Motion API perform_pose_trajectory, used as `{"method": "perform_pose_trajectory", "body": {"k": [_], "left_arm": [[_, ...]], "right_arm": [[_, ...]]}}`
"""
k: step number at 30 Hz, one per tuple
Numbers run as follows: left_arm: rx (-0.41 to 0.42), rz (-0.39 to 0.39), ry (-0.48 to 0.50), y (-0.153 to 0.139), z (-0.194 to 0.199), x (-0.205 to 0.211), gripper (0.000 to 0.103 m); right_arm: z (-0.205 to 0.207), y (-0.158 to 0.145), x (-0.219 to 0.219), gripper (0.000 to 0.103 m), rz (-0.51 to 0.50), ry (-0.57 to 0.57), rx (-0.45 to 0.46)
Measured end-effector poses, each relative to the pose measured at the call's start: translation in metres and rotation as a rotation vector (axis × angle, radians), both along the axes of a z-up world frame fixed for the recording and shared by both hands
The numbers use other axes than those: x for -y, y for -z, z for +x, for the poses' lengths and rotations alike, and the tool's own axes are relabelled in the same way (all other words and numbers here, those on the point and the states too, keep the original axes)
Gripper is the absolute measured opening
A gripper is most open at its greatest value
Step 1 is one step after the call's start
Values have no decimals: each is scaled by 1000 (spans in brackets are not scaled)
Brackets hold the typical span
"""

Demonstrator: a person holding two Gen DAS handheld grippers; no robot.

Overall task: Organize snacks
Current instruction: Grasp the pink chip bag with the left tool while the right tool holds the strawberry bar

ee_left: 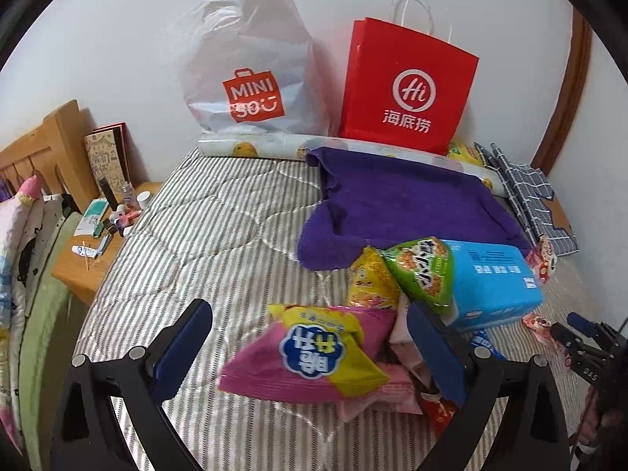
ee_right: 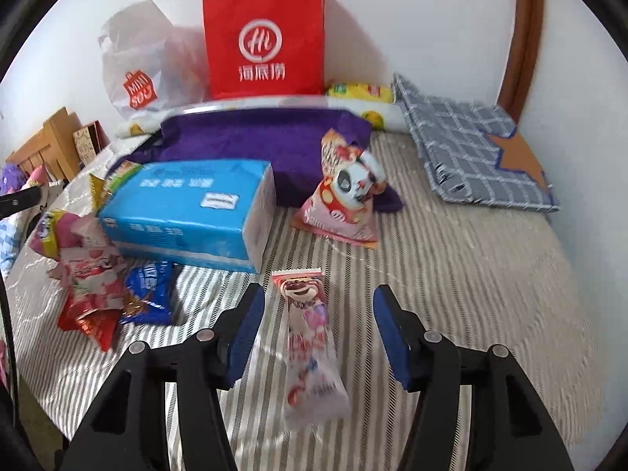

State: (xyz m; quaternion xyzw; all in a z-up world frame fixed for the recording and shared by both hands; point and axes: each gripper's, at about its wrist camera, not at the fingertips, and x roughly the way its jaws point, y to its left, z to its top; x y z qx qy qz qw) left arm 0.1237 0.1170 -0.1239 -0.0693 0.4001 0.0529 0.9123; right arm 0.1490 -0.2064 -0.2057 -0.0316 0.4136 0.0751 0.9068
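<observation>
Snacks sit in a loose pile on the striped bed [ee_left: 188, 259], with two loners off to the right side. Our right gripper [ee_right: 318, 329] hangs wide open around the long bear-print packet [ee_right: 310, 337], which lies lengthwise between the blue pads, touching neither as far as we can tell. Our left gripper [ee_left: 310, 345] is also released, straddling the pink-and-yellow puffed bag [ee_left: 310, 357] at the near edge of the pile.

To do this step well, we judge the right side should drop a little lower, centre on the packet's middle and close gently; the clear film looks slippery and the contents crushable. The left bag is air-filled, so we pinch the body lightly or take the sealed edge, and lift clear of the pink packs under it.

The likely destinations, the red paper bag [ee_right: 263, 39] and the white plastic bag [ee_right: 133, 62], stand against the wall behind the purple towel [ee_right: 251, 137].

Left view alone shows the green snack bag [ee_left: 424, 271] and yellow one [ee_left: 369, 278] leaning on the blue tissue pack [ee_left: 494, 278], plus the bedside shelf clutter [ee_left: 106, 216]. Right view alone shows the panda pouch [ee_right: 345, 192] clearly, the blue wrapper [ee_right: 149, 290], red wrapper [ee_right: 90, 318] and checked cloth [ee_right: 467, 149].
</observation>
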Motion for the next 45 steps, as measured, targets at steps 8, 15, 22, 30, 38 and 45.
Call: {"method": "perform_pose_trajectory", "body": {"k": [8,15,22,30,38,45], "left_arm": [[-17,1,-34,7,1,-22,100],[-43,-56,-19,16,3,-29,100],[-71,-60,36,25,18,-12,100],[-172,-10,64,52,32,0,100],[-129,-62,103,43,19,-2,60],[-83,-89,109,28,2,-6,55]], "right_arm": [[13,29,-5,27,17,-7,-54],[6,27,-3,24,47,10,-34],[-3,21,-1,24,55,21,-23],[-10,23,3,24,66,31,-31],[-15,19,2,24,77,38,-17],[-28,6,1,23,83,43,12]]}}
